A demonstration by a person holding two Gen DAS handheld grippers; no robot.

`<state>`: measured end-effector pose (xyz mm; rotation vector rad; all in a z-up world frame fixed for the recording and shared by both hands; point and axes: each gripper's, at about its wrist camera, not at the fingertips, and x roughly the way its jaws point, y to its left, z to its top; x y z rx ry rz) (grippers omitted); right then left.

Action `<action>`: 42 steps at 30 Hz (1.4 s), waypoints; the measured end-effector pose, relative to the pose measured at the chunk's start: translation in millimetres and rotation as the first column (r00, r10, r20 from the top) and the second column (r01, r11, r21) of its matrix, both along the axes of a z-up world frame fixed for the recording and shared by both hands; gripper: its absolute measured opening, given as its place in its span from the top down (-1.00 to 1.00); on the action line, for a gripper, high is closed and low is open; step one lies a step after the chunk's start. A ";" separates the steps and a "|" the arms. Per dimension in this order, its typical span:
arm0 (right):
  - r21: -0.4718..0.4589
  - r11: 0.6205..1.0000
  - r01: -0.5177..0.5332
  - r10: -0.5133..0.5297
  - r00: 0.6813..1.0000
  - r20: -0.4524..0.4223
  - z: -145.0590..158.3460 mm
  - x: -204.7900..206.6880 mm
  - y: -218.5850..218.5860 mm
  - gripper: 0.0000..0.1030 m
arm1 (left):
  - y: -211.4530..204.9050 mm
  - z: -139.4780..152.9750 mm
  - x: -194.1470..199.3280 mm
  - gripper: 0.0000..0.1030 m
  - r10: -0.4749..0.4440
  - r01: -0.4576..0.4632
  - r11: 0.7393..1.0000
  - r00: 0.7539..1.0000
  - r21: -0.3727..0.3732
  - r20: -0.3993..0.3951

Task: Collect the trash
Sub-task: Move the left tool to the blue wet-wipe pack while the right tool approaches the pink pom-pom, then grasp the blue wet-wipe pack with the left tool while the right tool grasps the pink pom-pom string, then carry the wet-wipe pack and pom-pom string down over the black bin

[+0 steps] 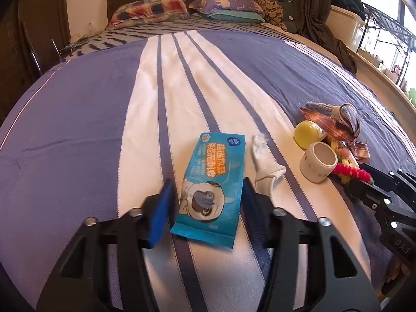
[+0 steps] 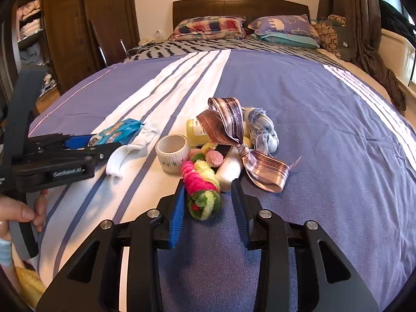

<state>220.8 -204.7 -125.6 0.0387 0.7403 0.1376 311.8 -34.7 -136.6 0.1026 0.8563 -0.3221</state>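
Observation:
A blue wet-wipe packet (image 1: 215,161) lies flat on the striped bedspread (image 1: 78,119), between the fingers of my left gripper (image 1: 208,184). The blue pads stand close beside it without squeezing it. A crumpled white cloth (image 1: 265,166) lies just to its right. My right gripper (image 2: 208,184) straddles a fuzzy pink, yellow and green twist (image 2: 202,182): the left pad brushes it and the right pad stands clear. Beyond it sit a white tape roll (image 2: 173,153), a yellow jar (image 2: 196,132), a white bottle (image 2: 230,171), a brown ribbon bow (image 2: 228,122) and a frayed blue rag (image 2: 262,130).
A hand (image 2: 23,213) holds the left gripper (image 2: 104,143) at the left. Pillows (image 2: 208,27) and a dark headboard (image 2: 239,4) are at the far end. A wardrobe (image 2: 85,23) stands left of the bed; curtains (image 2: 364,26) and a metal rack (image 1: 384,33) stand to its right.

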 end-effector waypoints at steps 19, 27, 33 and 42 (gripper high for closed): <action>0.009 0.999 -0.035 0.035 0.999 0.005 14.7 -78.5 6.0 0.56 | 18.4 22.8 -119.6 0.30 0.004 -0.003 0.998 1.000 -0.061 0.028; 0.019 1.000 -0.011 0.011 1.000 0.028 24.0 -138.5 -3.2 0.56 | 8.9 38.8 -200.8 0.30 -0.018 0.024 0.996 0.997 -0.089 0.068; 0.016 1.000 0.002 -0.003 0.999 0.042 28.0 -180.5 -10.1 0.56 | 1.0 33.2 -245.7 0.31 -0.052 0.057 0.993 0.997 -0.107 0.056; 0.025 1.000 0.013 -0.014 1.000 0.027 17.9 -223.6 -20.3 0.56 | -5.4 19.2 -292.8 0.33 -0.080 0.084 0.989 0.996 -0.120 0.037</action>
